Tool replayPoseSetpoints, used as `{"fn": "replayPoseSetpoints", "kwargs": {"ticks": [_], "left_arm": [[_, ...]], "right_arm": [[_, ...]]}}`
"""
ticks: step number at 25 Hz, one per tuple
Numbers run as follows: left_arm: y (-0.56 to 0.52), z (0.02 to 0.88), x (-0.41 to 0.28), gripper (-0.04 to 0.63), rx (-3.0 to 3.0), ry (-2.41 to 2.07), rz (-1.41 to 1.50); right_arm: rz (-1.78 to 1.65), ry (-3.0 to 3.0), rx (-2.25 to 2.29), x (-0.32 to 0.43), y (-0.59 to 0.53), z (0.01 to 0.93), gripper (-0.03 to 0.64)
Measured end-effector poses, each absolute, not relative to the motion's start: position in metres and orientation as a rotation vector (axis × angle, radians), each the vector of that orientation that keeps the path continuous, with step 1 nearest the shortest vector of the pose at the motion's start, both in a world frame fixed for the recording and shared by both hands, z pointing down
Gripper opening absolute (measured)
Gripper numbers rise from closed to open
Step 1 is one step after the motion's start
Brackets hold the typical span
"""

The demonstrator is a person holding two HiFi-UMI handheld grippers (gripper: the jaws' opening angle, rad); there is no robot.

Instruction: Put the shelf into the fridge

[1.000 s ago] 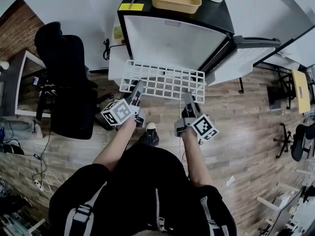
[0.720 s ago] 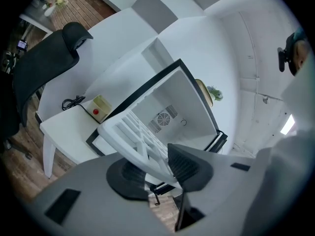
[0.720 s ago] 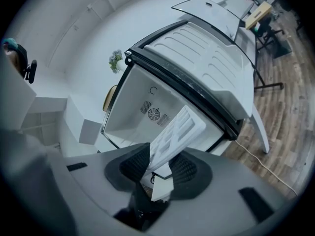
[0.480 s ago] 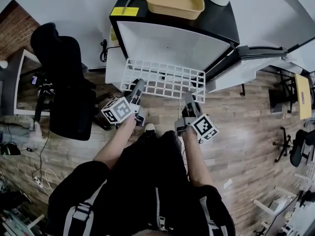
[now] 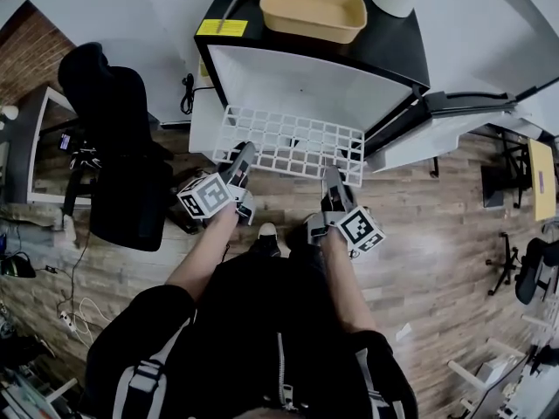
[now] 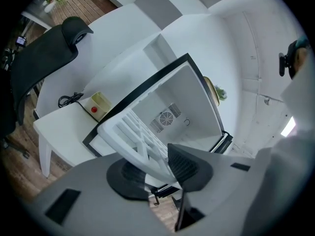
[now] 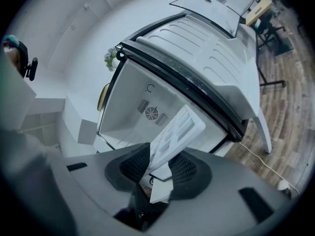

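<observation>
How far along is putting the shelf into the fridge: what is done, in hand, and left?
Done: the door of the fridge stands open. In hand: left tool and right tool both grip the white shelf, held at the opening. Left: slide it inside and let go.

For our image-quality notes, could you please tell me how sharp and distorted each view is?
Head view: sharp, evenly lit, the floorboards bow toward the edges. Left gripper view: black round vignette, the white fridge interior nearly washes out. Right gripper view: same vignette, the shelf slightly soft up close.
</observation>
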State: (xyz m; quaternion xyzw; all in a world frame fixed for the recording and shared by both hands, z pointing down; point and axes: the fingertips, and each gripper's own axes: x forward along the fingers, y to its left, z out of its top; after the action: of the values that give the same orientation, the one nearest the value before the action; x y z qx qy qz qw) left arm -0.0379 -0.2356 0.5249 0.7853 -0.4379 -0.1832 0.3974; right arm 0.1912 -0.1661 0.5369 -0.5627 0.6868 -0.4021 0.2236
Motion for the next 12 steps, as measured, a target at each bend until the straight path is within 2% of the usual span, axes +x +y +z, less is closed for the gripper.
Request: {"fn": "replayPoseSetpoints", "kwargs": {"ticks": [12], "left_arm": [[-0.2429, 0.5328, -0.0333, 0.117, 1.996, -1.089, -0.459]], "right_arm": [[-1.093, 1.908, -1.553, 0.1955, -0.1729, 0.5392, 0.118]]}}
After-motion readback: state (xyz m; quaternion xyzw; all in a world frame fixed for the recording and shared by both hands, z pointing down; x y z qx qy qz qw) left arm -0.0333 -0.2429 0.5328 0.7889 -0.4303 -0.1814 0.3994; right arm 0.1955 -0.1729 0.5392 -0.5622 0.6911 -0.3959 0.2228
